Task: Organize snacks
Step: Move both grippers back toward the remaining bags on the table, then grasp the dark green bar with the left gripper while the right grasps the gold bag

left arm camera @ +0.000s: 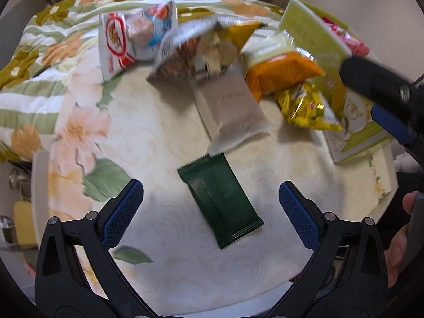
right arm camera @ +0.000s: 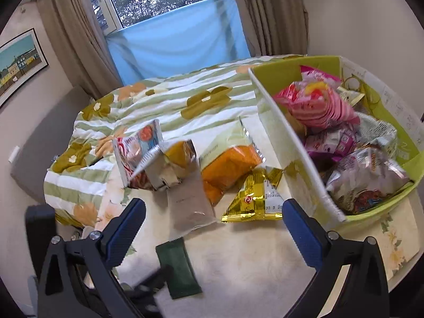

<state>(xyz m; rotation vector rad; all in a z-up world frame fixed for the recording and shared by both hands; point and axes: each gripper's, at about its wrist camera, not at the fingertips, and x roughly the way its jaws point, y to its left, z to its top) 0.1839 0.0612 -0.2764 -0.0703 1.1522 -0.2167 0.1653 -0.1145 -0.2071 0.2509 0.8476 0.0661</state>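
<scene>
Left gripper [left arm camera: 211,206] jaws apart above green packet [left arm camera: 221,202], nothing clamped. Right gripper [right arm camera: 214,225] likewise apart; only its view shows box [right arm camera: 288,143] contents.

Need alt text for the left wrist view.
Open left gripper above a dark green packet lying flat on the table, fingers either side, not touching. Behind it, a loose snack pile beside a green box.

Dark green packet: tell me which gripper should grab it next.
Left. The left gripper is open, its fingers either side of the dark green packet. The right gripper, also open, faces the gold packet.
</scene>
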